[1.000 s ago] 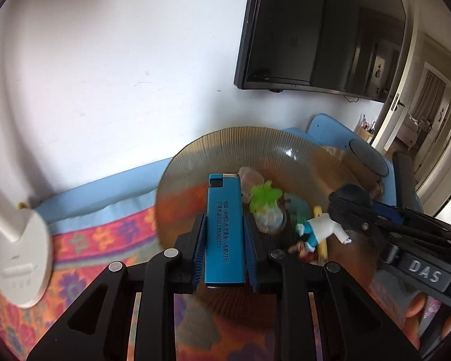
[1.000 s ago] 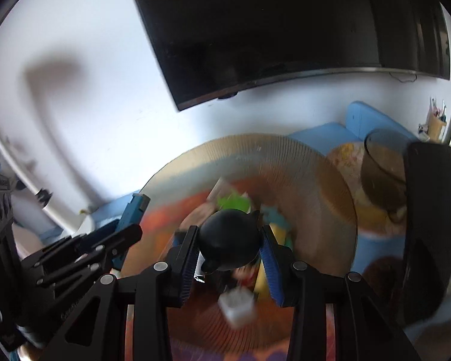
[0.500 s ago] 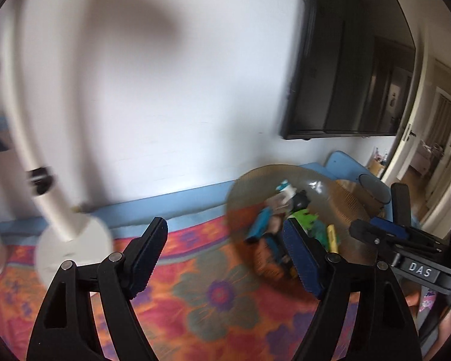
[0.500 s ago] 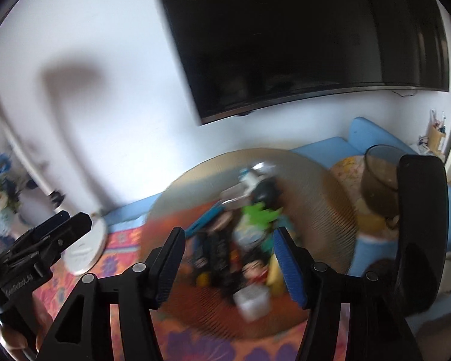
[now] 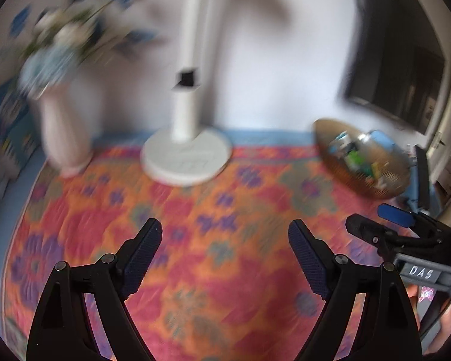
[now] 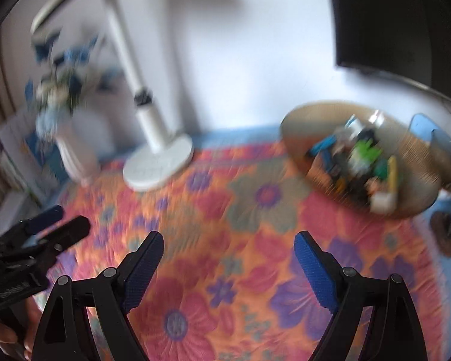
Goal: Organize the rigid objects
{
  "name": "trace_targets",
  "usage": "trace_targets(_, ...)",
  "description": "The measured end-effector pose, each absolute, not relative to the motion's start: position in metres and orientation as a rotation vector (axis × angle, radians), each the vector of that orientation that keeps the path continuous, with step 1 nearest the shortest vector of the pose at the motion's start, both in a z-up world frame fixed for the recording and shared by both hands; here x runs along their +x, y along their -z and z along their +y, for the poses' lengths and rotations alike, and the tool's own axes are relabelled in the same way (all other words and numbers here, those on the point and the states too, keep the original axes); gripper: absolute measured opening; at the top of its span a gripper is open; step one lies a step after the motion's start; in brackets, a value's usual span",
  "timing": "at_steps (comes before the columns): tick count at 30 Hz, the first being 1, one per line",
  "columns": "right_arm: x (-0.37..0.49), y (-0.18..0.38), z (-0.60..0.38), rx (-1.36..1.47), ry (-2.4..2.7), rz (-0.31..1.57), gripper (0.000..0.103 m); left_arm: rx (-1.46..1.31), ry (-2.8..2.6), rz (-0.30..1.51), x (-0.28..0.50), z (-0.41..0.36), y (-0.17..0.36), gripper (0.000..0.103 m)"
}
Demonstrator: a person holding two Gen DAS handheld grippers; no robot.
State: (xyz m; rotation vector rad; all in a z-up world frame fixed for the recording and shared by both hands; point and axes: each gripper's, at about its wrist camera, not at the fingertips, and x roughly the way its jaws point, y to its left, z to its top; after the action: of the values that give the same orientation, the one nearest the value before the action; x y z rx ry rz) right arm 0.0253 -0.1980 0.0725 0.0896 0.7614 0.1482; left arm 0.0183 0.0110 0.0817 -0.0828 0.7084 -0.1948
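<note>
Both grippers, left gripper (image 5: 225, 240) and right gripper (image 6: 228, 254), hang with jaws just spread wide, nothing between them, over the flowered bench cloth (image 6: 255, 240). The amber dish (image 6: 415, 162) near the bench's far right corner holds blurred, indistinct trinkets (image 6: 357, 156).

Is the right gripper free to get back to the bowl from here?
Probably yes: the right gripper is open and empty, and only bare floral cloth lies between it and the bowl to its right.
</note>
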Motion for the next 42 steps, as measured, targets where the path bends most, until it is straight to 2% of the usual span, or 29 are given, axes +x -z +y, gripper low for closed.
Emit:
trace_targets(5,0.024,-0.029,-0.176,0.058,-0.165,0.819,0.088,-0.097,0.085,0.749,0.01,0.037,-0.043,0.085)
trace_targets(9,0.023,-0.019,-0.17,0.025,-0.15,0.827,0.088,-0.131,0.036,0.769,0.008,0.051,-0.026,0.085)
trace_targets(26,0.011,-0.026,-0.173,0.016,-0.095,0.74,0.088,-0.061,0.05,0.679,-0.008,0.039,-0.031,0.089)
trace_targets(28,0.007,-0.028,-0.172,0.004,-0.084,0.715,0.09,-0.047,0.045,0.674,-0.009,0.037,-0.032,0.09)
trace_targets(31,0.004,-0.03,-0.169,-0.015,-0.08,0.696,0.096,-0.044,0.053,0.664,-0.01,0.036,-0.034,0.097)
trace_targets(42,0.004,-0.031,-0.169,-0.018,-0.073,0.689,0.1,-0.05,0.051,0.651,-0.013,0.034,-0.036,0.1)
